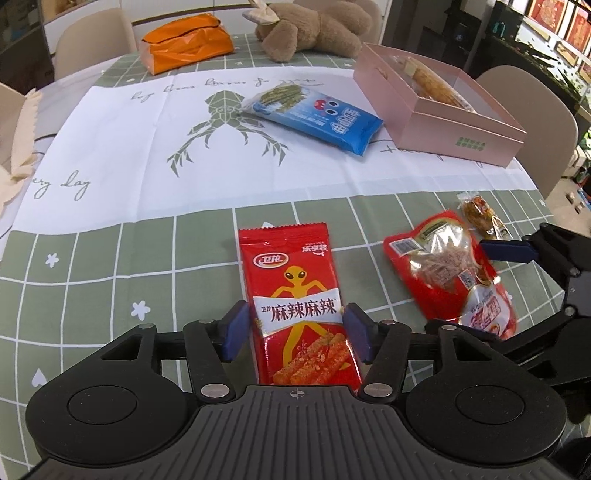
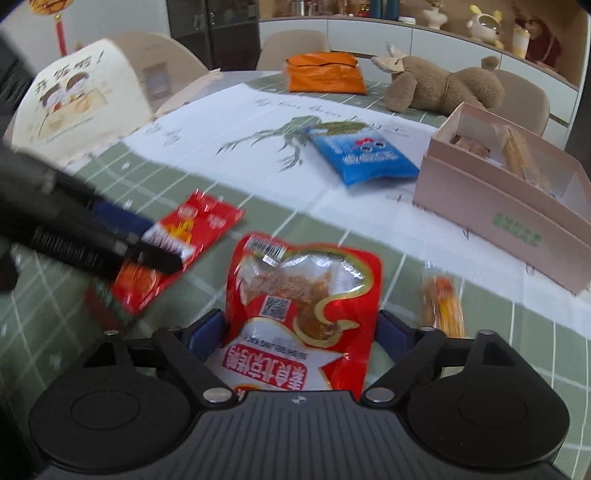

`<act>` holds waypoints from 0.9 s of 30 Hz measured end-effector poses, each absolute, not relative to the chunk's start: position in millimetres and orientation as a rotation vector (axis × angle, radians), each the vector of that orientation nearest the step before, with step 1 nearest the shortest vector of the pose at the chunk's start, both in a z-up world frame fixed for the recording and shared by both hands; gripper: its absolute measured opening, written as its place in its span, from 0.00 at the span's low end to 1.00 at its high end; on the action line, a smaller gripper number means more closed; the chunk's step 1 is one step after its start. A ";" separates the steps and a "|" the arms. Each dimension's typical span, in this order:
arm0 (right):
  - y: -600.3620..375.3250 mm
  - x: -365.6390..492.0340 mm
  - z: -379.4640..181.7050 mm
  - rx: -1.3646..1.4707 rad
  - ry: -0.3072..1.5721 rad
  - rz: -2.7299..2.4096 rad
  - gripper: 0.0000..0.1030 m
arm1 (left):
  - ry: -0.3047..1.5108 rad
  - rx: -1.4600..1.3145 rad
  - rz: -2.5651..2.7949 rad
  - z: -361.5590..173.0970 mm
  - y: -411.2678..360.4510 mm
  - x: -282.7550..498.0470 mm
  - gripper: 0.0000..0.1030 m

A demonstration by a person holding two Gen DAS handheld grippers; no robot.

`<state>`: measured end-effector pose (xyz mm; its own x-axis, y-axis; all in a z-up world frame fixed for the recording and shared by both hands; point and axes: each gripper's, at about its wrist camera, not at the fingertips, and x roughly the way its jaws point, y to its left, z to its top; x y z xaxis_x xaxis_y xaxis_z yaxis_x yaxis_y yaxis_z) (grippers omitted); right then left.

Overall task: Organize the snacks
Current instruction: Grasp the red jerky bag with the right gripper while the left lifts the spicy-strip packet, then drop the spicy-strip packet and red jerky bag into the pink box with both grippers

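A red alien-print snack packet (image 1: 295,295) lies flat on the green checked tablecloth (image 1: 110,266). My left gripper (image 1: 295,328) straddles its middle, jaws open, with the blue pads just beside its edges. A red pouch with a clear window (image 2: 303,295) lies to its right. My right gripper (image 2: 301,332) is open, one pad on either side of the pouch. The left gripper's fingers (image 2: 159,258) cross the alien packet (image 2: 184,236) in the right wrist view. A pink open box (image 1: 461,122) holding snacks stands at the far right.
A blue snack packet (image 1: 317,114) lies on the white cloth panel near the pink box (image 2: 498,218). A small clear-wrapped snack (image 1: 480,216) sits right of the pouch. An orange bag (image 1: 188,40) and a brown plush toy (image 1: 314,29) lie at the back. Chairs ring the table.
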<state>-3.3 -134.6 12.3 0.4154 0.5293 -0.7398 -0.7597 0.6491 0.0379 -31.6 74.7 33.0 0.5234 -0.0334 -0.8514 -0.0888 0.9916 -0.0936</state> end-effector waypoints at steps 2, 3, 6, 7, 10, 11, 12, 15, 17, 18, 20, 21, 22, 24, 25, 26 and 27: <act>-137.2 -10.4 9.0 -0.319 0.776 0.791 0.96 | 1.033 -0.124 0.017 33.5 74.5 -31.8 0.61; -137.9 -12.0 7.9 -0.297 0.777 0.766 0.96 | 1.038 -0.118 0.009 33.5 74.1 -32.0 0.61; -131.2 -12.4 7.9 -0.288 0.783 0.725 0.94 | 1.055 -0.099 -0.009 33.7 72.5 -34.4 0.61; -129.2 -12.1 10.1 -0.296 0.792 0.730 0.84 | 1.057 -0.096 -0.009 33.6 72.2 -34.8 0.61; -127.3 -13.7 20.2 -0.342 0.803 0.779 0.57 | 1.060 -0.086 0.001 33.3 69.0 -34.1 0.62; -128.4 -13.4 22.5 -0.356 0.808 0.776 0.54 | 1.062 -0.075 0.004 32.9 66.9 -33.7 0.64; -132.3 -12.1 25.3 -0.348 0.815 0.780 0.53 | 1.063 -0.063 0.004 32.4 65.0 -33.8 0.65; -151.6 -6.6 37.5 -0.269 0.831 0.785 0.52 | 1.068 -0.016 -0.012 29.6 56.3 -32.7 0.75; -167.6 -2.1 48.6 -0.217 0.813 0.763 0.52 | 1.073 0.001 -0.018 27.6 51.5 -31.1 0.82; -176.5 1.3 55.5 -0.190 0.796 0.744 0.52 | 1.075 0.010 -0.013 27.1 49.8 -30.7 0.82; -191.8 6.2 66.9 -0.154 0.763 0.700 0.52 | 1.079 0.015 -0.003 28.1 49.0 -29.4 0.69; -199.7 8.4 72.0 -0.142 0.743 0.672 0.52 | 1.068 0.013 0.001 30.2 49.8 -29.7 0.57; -207.1 10.6 76.4 -0.134 0.724 0.643 0.52 | 1.054 0.002 -0.009 33.0 51.3 -29.6 0.50; -220.5 14.1 82.0 -0.124 0.696 0.590 0.53 | 1.054 -0.031 -0.023 34.2 54.0 -27.5 0.50; -226.9 15.3 83.8 -0.120 0.687 0.564 0.53 | 1.048 -0.043 -0.023 34.7 54.1 -26.6 0.49; -233.2 17.0 84.8 -0.117 0.682 0.539 0.53 | 1.041 -0.052 -0.026 36.3 52.9 -25.7 0.49; -239.4 18.8 85.0 -0.116 0.678 0.512 0.53 | 1.030 -0.064 -0.033 39.1 52.1 -25.0 0.49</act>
